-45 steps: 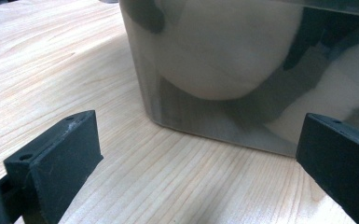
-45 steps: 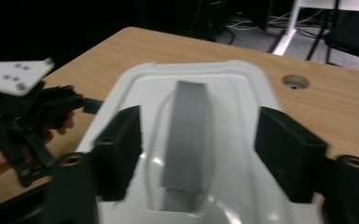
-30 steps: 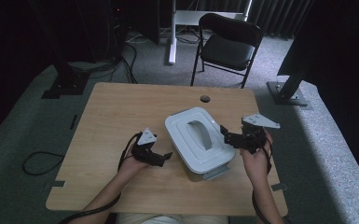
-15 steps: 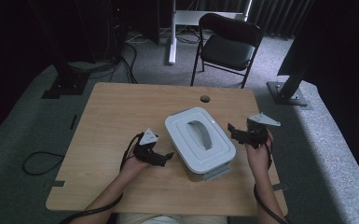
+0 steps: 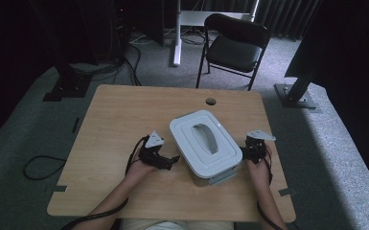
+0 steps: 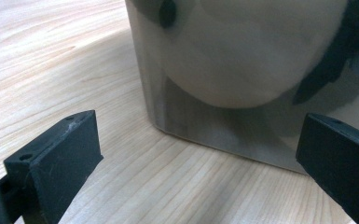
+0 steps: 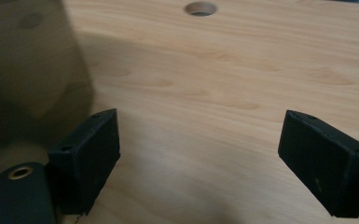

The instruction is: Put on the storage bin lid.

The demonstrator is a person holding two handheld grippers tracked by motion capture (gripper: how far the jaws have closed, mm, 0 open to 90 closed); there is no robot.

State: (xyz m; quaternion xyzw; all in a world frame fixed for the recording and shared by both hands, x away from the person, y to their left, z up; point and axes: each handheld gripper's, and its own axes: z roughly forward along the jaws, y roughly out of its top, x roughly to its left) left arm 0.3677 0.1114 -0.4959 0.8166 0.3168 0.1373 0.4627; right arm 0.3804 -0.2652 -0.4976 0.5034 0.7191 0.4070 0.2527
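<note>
Toward the near right part of the tabletop [image 5: 124,120], a white lidded box [image 5: 205,143] is sitting askew, its grey handle [image 5: 207,138] running along the lid and one corner pointing at the near edge. A grey latch [image 5: 222,178] is projecting from its near side.

Left tool [image 5: 168,161] is lying low beside the box's left wall, jaws spread wide and empty; in the left gripper view the box wall [image 6: 242,70] is standing just ahead, between the jaw lines, not touching. Right tool [image 5: 247,152] is sitting at the box's right side, jaws likewise wide and holding nothing; in the right gripper view the box [image 7: 28,74] is lying off to the left of the jaws, bare wood ahead.

Judgement: the work in hand appears to be getting hold of the box from both sides. Right tool is aiming past it and would need turning inward before closing. Both tools should be meeting opposite walls level and together; pressing from one side alone is likely to slide or spin the box on the smooth wood. The cable hole [image 5: 211,101] near the far edge is playing no part.
</note>
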